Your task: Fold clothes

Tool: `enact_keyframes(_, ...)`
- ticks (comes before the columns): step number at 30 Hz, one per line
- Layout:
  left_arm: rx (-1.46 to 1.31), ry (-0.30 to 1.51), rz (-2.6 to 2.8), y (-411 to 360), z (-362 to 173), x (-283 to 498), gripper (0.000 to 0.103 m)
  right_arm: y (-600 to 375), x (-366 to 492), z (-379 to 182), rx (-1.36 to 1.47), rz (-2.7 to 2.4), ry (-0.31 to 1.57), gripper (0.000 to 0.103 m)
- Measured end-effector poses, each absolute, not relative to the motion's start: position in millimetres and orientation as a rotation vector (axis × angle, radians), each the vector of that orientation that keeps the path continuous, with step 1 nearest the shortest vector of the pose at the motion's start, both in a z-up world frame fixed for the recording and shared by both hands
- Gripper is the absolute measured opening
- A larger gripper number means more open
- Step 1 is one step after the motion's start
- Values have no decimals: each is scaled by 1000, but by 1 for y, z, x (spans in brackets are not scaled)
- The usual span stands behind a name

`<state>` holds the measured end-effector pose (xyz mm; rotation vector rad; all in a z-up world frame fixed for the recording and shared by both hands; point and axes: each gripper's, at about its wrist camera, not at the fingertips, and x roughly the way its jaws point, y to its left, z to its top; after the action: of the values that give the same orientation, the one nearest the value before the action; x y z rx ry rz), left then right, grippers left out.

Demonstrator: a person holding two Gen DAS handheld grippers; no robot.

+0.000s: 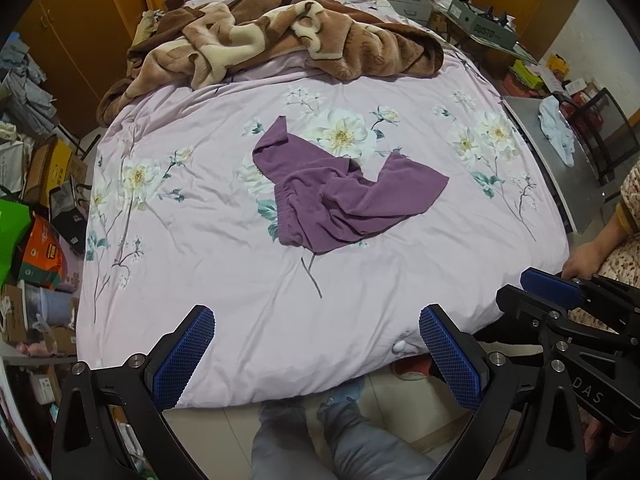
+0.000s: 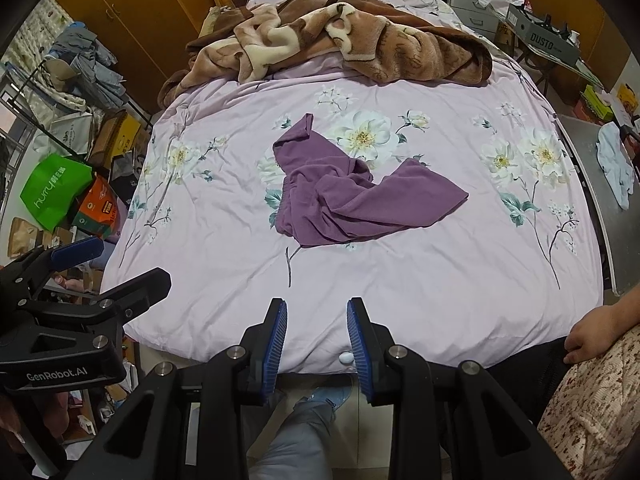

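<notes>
Left wrist view: purple shorts (image 1: 340,196) lie crumpled, unfolded; left gripper (image 1: 316,354) jaws wide, right gripper (image 2: 316,344) narrower, both empty.

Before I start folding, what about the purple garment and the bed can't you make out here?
- Purple garment: crumpled on itself in both views, so its type and underside are hidden.
- Floral duvet: far end covered by the brown blanket.
- Left tongs, right tongs: bases cut off by the bottom edge.
</notes>
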<state>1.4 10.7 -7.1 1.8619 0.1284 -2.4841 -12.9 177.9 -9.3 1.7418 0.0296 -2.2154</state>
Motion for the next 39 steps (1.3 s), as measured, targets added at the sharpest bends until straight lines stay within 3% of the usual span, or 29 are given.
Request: enact_keyframes(39,1934,108,-2552,11,-34,-23,103,176,-33,-26,1802,-2229,60,32)
